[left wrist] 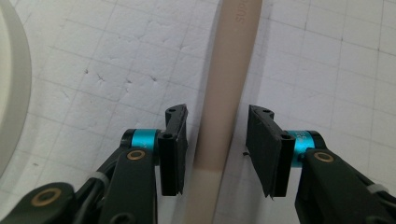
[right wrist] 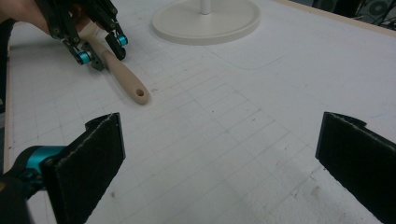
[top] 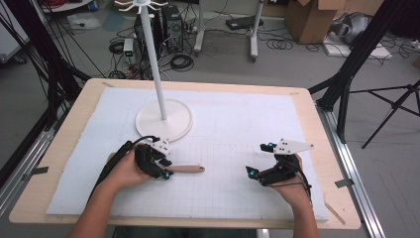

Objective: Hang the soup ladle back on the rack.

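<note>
- White mat (top: 237, 124): I see it covering the worktop.
- Stand base (top: 164, 121): toward the far left.
- Right gripper (top: 261, 159): near edge, right; jaws wide, nothing between.
- Left gripper (top: 166, 167): narrow, straddling the handle, pads not touching.
- Beige handle (top: 187, 169): flat, near edge, left.

Lighting even, bright, diffuse from overhead; shadows faint beneath the left gripper (top: 166, 168); white mat (top: 237, 124) slightly washed out; close-range jaws soft-focused in both gripper views; no strong glare.
</note>
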{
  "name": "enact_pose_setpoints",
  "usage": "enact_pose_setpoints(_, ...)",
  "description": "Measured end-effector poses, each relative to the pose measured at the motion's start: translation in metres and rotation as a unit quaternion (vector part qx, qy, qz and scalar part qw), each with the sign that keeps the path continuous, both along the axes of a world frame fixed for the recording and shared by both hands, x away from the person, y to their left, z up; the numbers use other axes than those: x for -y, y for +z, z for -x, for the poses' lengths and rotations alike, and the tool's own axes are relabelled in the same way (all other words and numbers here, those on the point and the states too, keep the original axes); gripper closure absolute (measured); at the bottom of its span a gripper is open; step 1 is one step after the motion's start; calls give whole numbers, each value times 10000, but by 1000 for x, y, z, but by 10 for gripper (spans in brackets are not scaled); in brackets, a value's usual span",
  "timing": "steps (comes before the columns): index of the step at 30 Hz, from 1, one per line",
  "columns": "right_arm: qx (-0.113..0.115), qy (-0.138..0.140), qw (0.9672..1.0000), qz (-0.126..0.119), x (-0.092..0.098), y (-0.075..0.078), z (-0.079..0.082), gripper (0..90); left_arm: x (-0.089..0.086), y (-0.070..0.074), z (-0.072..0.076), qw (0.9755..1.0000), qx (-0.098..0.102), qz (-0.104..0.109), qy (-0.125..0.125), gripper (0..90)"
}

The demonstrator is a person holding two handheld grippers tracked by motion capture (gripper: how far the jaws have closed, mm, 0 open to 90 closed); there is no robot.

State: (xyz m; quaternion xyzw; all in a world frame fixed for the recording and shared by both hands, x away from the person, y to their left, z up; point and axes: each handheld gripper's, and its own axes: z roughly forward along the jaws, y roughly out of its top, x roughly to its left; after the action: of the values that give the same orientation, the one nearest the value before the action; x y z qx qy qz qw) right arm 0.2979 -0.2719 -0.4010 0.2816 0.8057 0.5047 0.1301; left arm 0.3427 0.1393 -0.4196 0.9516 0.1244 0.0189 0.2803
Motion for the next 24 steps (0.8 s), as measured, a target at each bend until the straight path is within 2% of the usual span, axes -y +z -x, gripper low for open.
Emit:
enact_pose_setpoints(5, -12, -13, 10000, -28, 1, 0, 0, 3, 1, 1, 0, 10000, -9, -57, -8, 679)
enact_pose_setpoints(13, -22, -20, 10000, -8, 0, 0, 0, 3, 2, 1, 4, 9999, 122, -93, -1, 690)
enact_pose_setpoints(17, -24, -14, 10000, 5, 0, 0, 0, 3, 1, 1, 4, 9999, 97, -54, -50, 710)
enact_pose_setpoints(20, -4, -13, 10000, 6, 1, 0, 0, 3, 0, 2, 4, 10000, 32, -7, 82, 736)
enact_pose_setpoints(24, -6, -21, 10000, 5, 1, 0, 0, 4, -3, 5, 4, 9999, 34, 120, 84, 736)
